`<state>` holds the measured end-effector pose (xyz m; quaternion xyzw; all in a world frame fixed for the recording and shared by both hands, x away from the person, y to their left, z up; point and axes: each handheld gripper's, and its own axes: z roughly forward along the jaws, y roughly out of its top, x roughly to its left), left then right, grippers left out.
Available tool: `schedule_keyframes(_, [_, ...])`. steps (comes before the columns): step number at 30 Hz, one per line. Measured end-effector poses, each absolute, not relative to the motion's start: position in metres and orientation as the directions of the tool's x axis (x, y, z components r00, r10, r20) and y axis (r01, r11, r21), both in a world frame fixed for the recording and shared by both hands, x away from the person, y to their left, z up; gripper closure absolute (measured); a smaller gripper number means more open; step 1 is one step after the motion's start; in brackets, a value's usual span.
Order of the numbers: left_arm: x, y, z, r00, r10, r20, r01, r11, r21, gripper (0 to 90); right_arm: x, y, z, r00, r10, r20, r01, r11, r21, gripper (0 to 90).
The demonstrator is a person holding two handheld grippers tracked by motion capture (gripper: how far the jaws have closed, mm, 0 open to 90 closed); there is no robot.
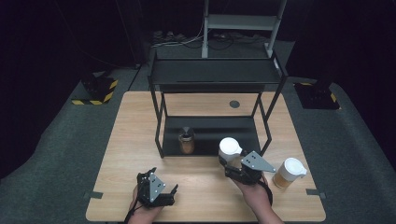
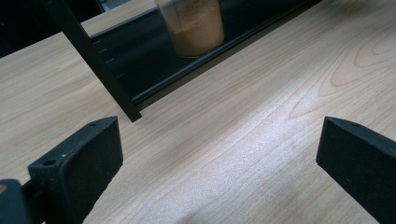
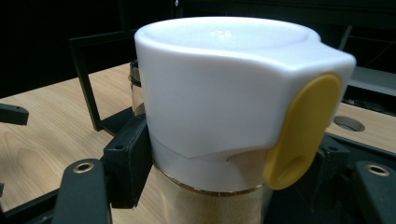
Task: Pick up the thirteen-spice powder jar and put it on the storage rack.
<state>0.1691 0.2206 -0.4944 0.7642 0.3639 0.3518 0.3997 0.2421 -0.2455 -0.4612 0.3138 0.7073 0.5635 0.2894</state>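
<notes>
My right gripper [image 1: 229,162] is shut on a glass jar of tan powder with a white lid [image 1: 230,147], held just in front of the black rack [image 1: 215,74]. In the right gripper view the jaws clamp the jar [image 3: 210,200] just under its white lid [image 3: 224,79], which has a yellow tab [image 3: 303,130]; the gripper [image 3: 219,186] grips it from both sides. My left gripper [image 1: 164,180] rests open on the table near the front edge. Its jaws [image 2: 219,144] stand wide apart over bare wood.
An uncapped jar of brown powder [image 1: 187,143] [image 2: 194,25] stands on the rack's lower shelf [image 1: 210,130]. A second white-lidded jar [image 1: 289,172] stands on the wooden table [image 1: 135,140] at the front right. A round hole [image 1: 234,104] is in the tabletop behind the rack.
</notes>
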Motion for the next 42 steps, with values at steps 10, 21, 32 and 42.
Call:
schedule_keyframes(10, [0.169, 0.221, -0.494, 0.488, 0.837, 0.247, 0.276, -0.416, 0.866, 0.6, 0.25, -0.236, -0.459, -0.64, 0.766, -0.057, 0.12, 0.173, 0.978, 29.9])
schedule_keyframes(21, [0.169, 0.221, -0.495, 0.49, 0.836, 0.247, 0.27, -0.415, 0.869, 0.6, 0.265, -0.221, -0.462, -0.643, 0.764, -0.055, 0.124, 0.174, 0.977, 29.8])
schedule_keyframes(32, [0.169, 0.223, -0.495, 0.492, 0.837, 0.24, 0.274, -0.41, 0.87, 0.6, 0.279, -0.209, -0.466, -0.645, 0.763, -0.054, 0.129, 0.178, 0.976, 29.8])
schedule_keyframes(42, [0.169, 0.224, -0.495, 0.495, 0.835, 0.242, 0.272, -0.413, 0.869, 0.6, 0.29, -0.199, -0.469, -0.643, 0.764, -0.054, 0.134, 0.182, 0.974, 29.8])
